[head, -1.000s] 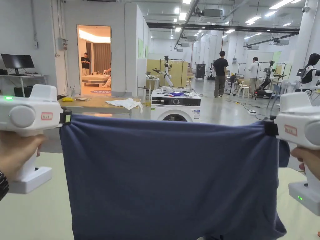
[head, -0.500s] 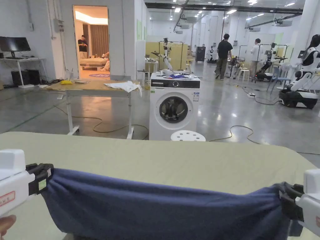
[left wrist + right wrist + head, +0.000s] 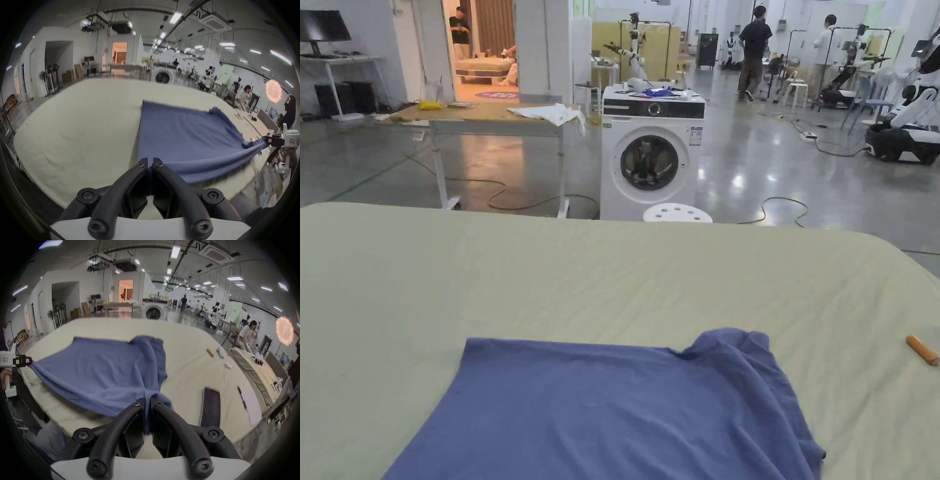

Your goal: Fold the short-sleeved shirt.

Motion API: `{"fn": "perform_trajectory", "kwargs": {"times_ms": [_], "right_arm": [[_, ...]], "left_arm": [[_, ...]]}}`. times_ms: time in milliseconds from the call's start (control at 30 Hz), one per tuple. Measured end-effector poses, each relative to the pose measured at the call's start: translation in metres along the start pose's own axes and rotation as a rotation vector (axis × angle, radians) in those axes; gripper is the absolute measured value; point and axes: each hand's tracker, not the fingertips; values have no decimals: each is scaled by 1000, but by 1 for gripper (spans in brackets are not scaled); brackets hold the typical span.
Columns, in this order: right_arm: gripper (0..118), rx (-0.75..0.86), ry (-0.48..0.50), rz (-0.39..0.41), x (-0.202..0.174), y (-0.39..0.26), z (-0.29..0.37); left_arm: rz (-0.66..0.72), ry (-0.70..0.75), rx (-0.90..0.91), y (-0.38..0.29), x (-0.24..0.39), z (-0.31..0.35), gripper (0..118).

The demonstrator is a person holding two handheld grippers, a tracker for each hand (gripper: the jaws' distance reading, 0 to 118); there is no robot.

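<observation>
Left gripper: my jaws were pressed together on the near left corner of the blue shirt, just off the near edge of the bed; a thin sliver of cloth ran between them.

Shirt: it lay spread over the pale green bed cover, far edge flat and straight on the left, its near edge drawn taut between my two grippers and hanging just past the bed's edge.

Right side of shirt: the cloth was bunched into folds there, with one sleeve humped up at the far right corner.

Right gripper: my jaws pinched a gathered wad of the shirt's near right corner, more cloth than the left one held.

Orange stick: it lay on the cover, well apart from the shirt to the right.

Risk, as I judged it: if I let go now, the crumpled right side would stay rucked and any fold would come out crooked; pulling harder toward me could drag the whole shirt off the bed.

Risk, left grip: the pinch looked thin, so a sharp tug might slip the corner free.

Containers: the washing machine stood beyond the bed with its door shut; I could not tell what was inside.
</observation>
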Motion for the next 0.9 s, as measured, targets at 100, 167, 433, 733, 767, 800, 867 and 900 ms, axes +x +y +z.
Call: {"fn": "perform_trajectory", "kwargs": {"times_ms": [100,167,433,733,767,800,867,900], "right_arm": [[5,-109,-4,8,-2,-26,-18],[5,-149,-1,11,-3,-40,-26],[7,-189,17,-27,-3,-53,-37],[71,8,-40,-50,-9,-6,-6],[72,43,-52,-49,-11,3,-4],[72,76,-58,-51,-13,9,-4],[72,181,-48,-70,-16,23,-9],[72,208,-45,-86,-18,29,-12]], "left_arm": [[-1,-9,-91,-20,-5,-15,0],[-15,2,-145,-30,-8,-25,0],[-33,27,-170,-54,10,-27,0],[-60,30,6,-20,56,-8,52],[-67,28,30,-14,64,-9,52],[-68,31,48,-8,65,-12,52],[-79,31,103,6,77,-15,52],[-84,29,128,11,83,-17,52]]}}
